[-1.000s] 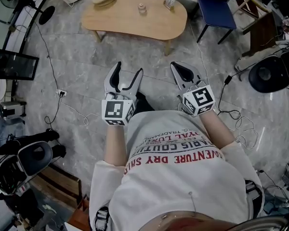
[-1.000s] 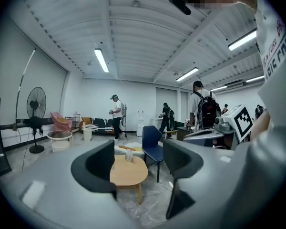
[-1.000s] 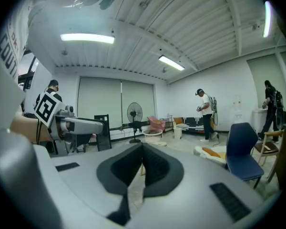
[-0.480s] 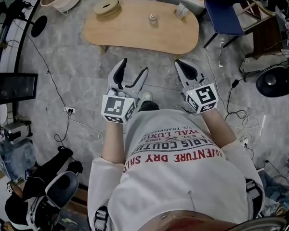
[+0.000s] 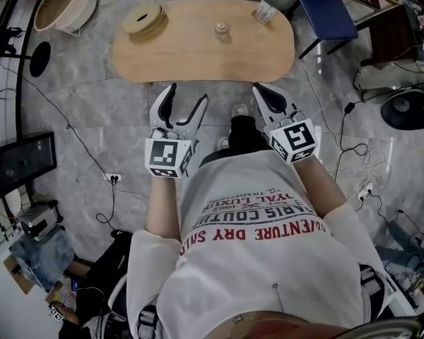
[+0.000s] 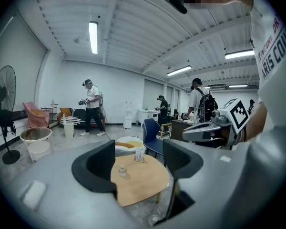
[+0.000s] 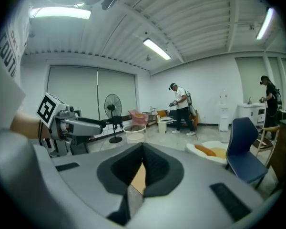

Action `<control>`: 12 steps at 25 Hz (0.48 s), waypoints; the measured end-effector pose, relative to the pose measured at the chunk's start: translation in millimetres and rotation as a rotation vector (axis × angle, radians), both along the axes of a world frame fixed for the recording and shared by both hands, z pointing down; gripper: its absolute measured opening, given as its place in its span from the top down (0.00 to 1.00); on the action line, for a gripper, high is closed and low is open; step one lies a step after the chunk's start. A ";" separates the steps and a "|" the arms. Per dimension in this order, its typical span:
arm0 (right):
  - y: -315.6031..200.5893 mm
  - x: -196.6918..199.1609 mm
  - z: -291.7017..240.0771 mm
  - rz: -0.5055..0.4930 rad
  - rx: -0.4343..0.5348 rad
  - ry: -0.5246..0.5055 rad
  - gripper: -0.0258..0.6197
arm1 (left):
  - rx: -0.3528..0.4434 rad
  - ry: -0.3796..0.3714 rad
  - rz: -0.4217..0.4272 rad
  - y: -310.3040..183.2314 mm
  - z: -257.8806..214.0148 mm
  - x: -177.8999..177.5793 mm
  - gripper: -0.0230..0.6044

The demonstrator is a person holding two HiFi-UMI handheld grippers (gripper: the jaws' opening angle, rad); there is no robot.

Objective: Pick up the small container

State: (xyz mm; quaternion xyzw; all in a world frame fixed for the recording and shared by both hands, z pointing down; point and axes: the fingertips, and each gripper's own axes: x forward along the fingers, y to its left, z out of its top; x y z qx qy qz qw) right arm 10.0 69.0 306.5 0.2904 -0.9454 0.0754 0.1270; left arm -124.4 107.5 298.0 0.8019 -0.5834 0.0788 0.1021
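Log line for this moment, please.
stage: pre-pick | left gripper: open, empty | right gripper: shut, empty | small container: on table, untouched, ahead of both grippers

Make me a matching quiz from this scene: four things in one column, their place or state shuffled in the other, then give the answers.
Column one:
1. small container
2. left tongs
3. right tongs
4. blue chair

Column two:
A. jaws together, nothing held
B. standing on the wooden table
C. jaws apart, nothing between them
D. on the floor past the table's right end

Pairs: 1-B, 2-C, 3-A, 4-D
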 end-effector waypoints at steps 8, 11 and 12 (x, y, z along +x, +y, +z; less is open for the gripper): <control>-122.0 -16.3 34.7 0.045 -0.055 0.008 0.95 | -0.036 -0.012 0.028 -119.8 38.7 -10.2 0.48; -173.3 -23.9 44.0 0.059 -0.103 0.009 0.95 | -0.091 -0.004 0.029 -165.3 53.8 -16.8 0.48; -189.1 -27.4 48.6 0.056 -0.115 0.013 0.95 | -0.105 0.003 0.025 -180.4 58.8 -20.5 0.48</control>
